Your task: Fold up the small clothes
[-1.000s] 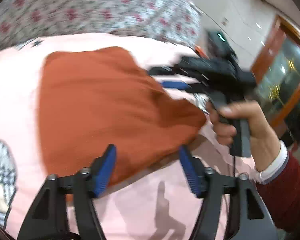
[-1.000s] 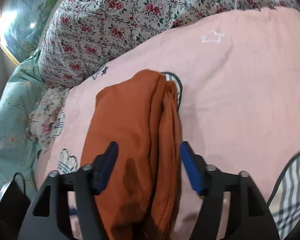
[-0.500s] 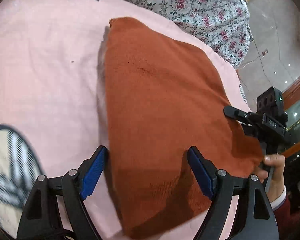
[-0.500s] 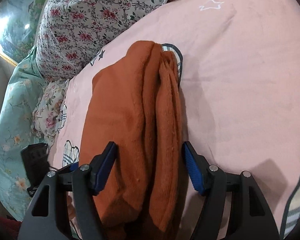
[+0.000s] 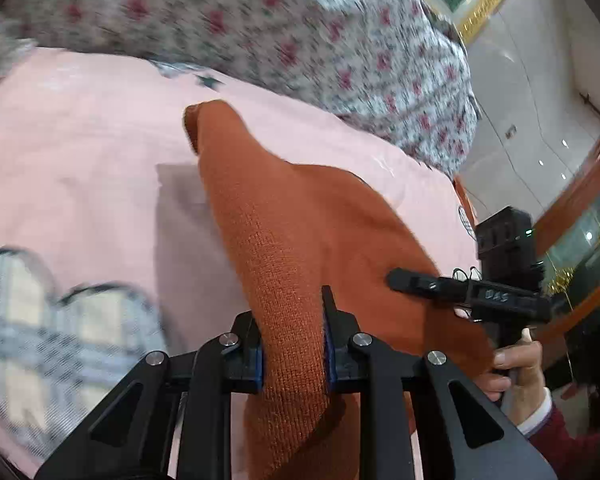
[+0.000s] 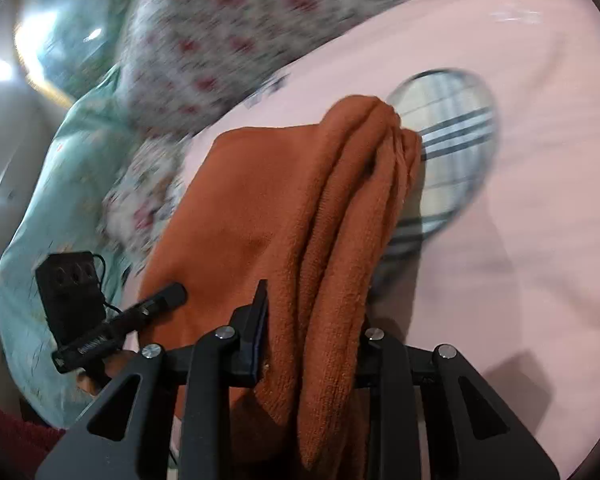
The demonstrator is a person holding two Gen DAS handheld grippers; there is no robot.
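- Writing on the far tool: in the left wrist view the right gripper (image 5: 392, 280) reaches in from the right, and pale characters on its black bar are too small and blurred to read with any certainty.
- Lettering also shows on the bar of the left gripper (image 6: 180, 292) as seen low on the left of the right wrist view; it cannot be made out.
- Orange knitted garment (image 5: 300, 240): no tag, brand or print shows on it in either view.
- Left gripper (image 5: 292, 344) has its jaws closing, with a bunched ridge of the orange garment squeezed between the blue pads (image 5: 258, 360).
- From that grip the cloth runs straight ahead of the left gripper, its long axis along the fingers, narrowing to a folded corner far forward and a little to the left.
- A wider flap spreads off to the right of the left gripper, reaching the tip of the right gripper.
- Right gripper (image 6: 312, 340) likewise has jaws closing, and they pinch a thick roll of the orange garment (image 6: 300, 208).
- Ahead of the right gripper the layered folds run lengthwise away from it, ending in a rounded bundle over a plaid patch (image 6: 452, 148).
- Garment lies on a pink sheet (image 5: 80, 168); a floral quilt (image 5: 260, 20) is heaped beyond it.
- A hand (image 5: 516, 364) with a white cuff and dark red sleeve grips the right tool's handle.
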